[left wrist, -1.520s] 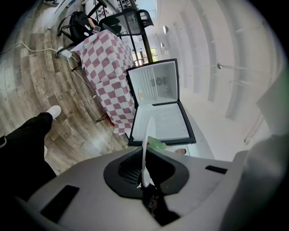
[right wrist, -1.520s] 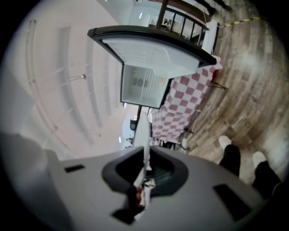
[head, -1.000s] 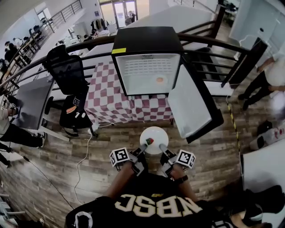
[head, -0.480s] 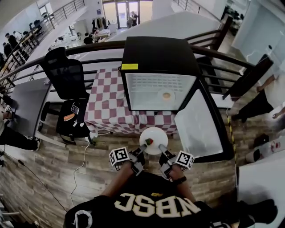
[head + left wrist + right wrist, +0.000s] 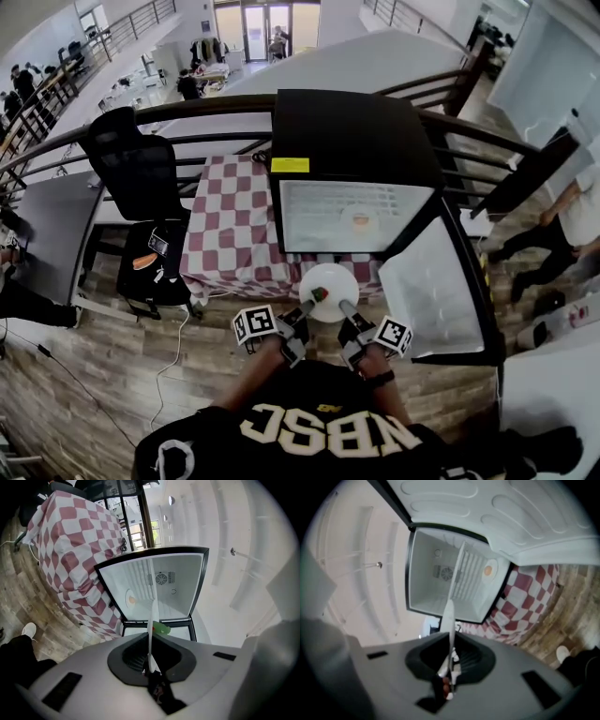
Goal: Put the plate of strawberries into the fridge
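Observation:
A white plate (image 5: 329, 284) with a strawberry (image 5: 319, 294) on its near-left part hangs just in front of the open fridge (image 5: 356, 217). My left gripper (image 5: 303, 309) is shut on the plate's near-left rim and my right gripper (image 5: 344, 307) is shut on its near-right rim. In the left gripper view the plate (image 5: 151, 630) shows edge-on between the jaws, with the strawberry's green leaf (image 5: 161, 629) beside it. In the right gripper view the plate (image 5: 449, 620) is also a thin edge in the shut jaws. The fridge's white inside (image 5: 154, 590) lies straight ahead.
The fridge door (image 5: 427, 291) stands open to the right. A small dish with something orange (image 5: 361, 222) lies inside the fridge. A red-and-white checked table (image 5: 230, 225) stands left of it, then a black office chair (image 5: 141, 169). A person (image 5: 572, 216) stands at the right.
Both grippers have carried the plate forward, nearer the open fridge, which now sits closer and more to the right in the head view. The grip on the plate is unchanged.

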Demonstrator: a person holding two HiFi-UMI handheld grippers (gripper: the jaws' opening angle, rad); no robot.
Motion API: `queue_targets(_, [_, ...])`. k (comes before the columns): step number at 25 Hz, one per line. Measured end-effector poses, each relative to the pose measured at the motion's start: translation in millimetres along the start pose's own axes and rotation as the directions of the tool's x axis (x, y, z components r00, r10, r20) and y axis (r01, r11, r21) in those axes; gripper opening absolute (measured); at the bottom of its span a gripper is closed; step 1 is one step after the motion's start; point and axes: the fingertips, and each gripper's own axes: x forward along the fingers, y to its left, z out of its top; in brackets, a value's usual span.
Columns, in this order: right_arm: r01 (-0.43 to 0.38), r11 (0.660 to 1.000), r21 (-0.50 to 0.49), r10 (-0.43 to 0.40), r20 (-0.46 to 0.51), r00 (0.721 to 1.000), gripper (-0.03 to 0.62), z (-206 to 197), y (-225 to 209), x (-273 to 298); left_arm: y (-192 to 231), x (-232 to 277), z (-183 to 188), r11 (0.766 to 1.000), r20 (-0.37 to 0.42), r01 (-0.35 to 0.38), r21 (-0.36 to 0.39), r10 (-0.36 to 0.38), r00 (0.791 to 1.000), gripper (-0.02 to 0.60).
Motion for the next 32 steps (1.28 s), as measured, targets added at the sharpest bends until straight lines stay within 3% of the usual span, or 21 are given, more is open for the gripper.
queue_targets(11, [0.025, 0.999, 0.023, -0.025, 0.037, 0.999, 0.046, -5.8, 1.0, 1.3, 4.2, -3.8, 4.8, 0.999, -0.017, -0.003, -0.048, 0.003, 1.000, 0.028])
queue_targets(15, [0.028, 0.999, 0.040, -0.030, 0.045, 0.999, 0.046, -1.2, -5.6, 5.9, 5.4, 1.7, 8.1, 1.000, -0.025, -0.001, -0.027, 0.000, 1.000, 0.028])
queue_targets(32, [-0.023, 0.999, 0.032, 0.022, 0.032, 0.999, 0.046, 76.6, 8.9, 61.0, -19.2, 68.8, 67.3, 1.000, 0.008, 0.018, -0.024, -0.018, 1.000, 0.028])
